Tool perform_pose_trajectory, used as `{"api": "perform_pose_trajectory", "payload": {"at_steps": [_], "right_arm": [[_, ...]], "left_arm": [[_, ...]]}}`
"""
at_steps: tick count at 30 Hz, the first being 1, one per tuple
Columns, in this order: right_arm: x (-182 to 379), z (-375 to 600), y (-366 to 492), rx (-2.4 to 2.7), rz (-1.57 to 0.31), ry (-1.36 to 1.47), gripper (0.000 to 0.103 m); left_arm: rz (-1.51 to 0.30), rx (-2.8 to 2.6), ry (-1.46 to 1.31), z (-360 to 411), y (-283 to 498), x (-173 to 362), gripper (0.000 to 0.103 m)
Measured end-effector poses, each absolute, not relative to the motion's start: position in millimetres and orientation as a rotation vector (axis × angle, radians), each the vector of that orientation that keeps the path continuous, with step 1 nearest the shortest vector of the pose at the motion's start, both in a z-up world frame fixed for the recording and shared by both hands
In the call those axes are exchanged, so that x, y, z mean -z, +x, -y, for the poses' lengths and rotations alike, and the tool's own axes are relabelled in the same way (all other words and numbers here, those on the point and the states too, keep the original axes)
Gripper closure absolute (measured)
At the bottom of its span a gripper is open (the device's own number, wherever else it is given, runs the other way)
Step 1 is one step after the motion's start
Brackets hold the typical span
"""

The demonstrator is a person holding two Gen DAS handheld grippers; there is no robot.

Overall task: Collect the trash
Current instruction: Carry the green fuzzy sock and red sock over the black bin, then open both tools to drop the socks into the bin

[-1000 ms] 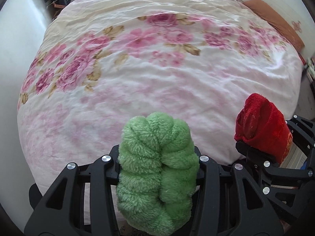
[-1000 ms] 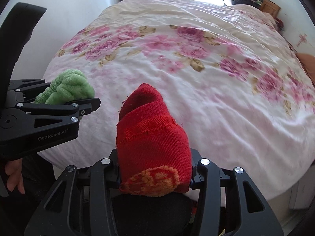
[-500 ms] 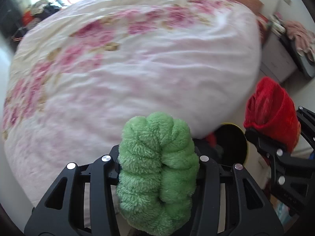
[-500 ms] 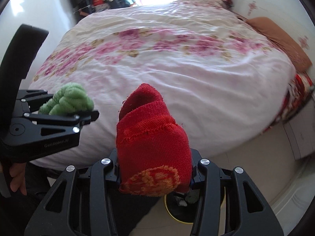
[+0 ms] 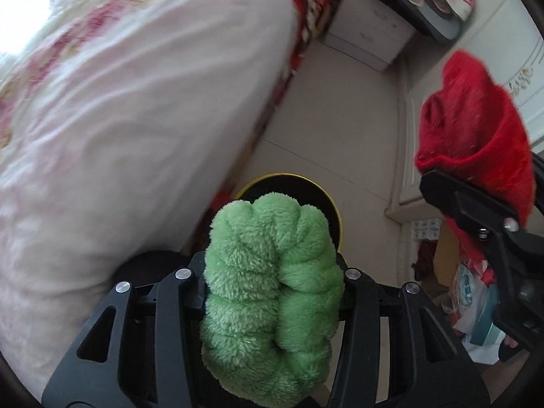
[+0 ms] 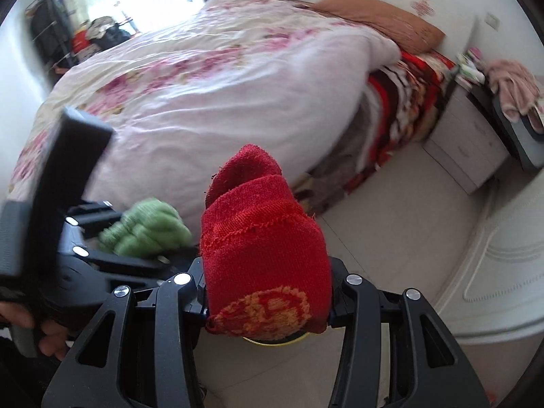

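Pale floor tiles fill the middle of the left wrist view, with a bed under a pink floral quilt bulging in from nine to eleven o'clock and a grey bedside cabinet at one o'clock. A round bin with a yellow rim sits on the floor just beside the bed's edge, partly hidden behind the cloth in front of it.

The left gripper pinches a rolled green fleece cloth between its jaws; the roll's long axis runs along the fingers, its rounded end pointing to twelve o'clock, over the bin. At three o'clock in that view the right gripper shows from the side.

From the right wrist, the right gripper is clamped on a folded red knitted cloth, also lengthwise along the fingers, its narrow end aimed at twelve o'clock toward the bed and an orange motif at its near end. A sliver of the yellow rim shows below it. The left gripper with the green roll lies blurred at nine o'clock, with a person's hand at its handle.
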State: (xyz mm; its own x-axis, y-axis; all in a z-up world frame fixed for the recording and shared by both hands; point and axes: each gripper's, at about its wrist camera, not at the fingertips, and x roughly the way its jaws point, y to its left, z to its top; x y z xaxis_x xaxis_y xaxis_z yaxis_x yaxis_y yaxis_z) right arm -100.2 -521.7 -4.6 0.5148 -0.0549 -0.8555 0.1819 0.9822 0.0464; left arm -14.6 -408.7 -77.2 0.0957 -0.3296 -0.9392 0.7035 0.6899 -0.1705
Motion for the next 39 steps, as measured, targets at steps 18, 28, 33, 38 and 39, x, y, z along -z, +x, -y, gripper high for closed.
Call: {"api": "perform_pose_trajectory", "payload": {"at_steps": [18, 28, 33, 38, 39], "right_arm": [[97, 545, -103, 0.178, -1.251, 0.229, 0.04], [110, 544, -104, 0.179, -1.277, 0.261, 0.023], [99, 552, -126, 0.275, -1.255, 0.226, 0.02], [101, 564, -154, 0.364, -1.259, 0.217, 0.019], [103, 564, -160, 0.372, -1.261, 0.215, 0.019]], "left_arm": [[-1.287, 0.696, 0.607, 429, -22, 133, 0.009], [-1.315, 0.627, 0.608, 409, -23, 140, 0.009], [-1.294, 0.644, 0.607, 414, -36, 132, 0.009], [-1.299, 0.65, 0.564, 419, -49, 123, 0.009], [-1.3, 0.652, 0.56, 421, -50, 124, 0.009]]}}
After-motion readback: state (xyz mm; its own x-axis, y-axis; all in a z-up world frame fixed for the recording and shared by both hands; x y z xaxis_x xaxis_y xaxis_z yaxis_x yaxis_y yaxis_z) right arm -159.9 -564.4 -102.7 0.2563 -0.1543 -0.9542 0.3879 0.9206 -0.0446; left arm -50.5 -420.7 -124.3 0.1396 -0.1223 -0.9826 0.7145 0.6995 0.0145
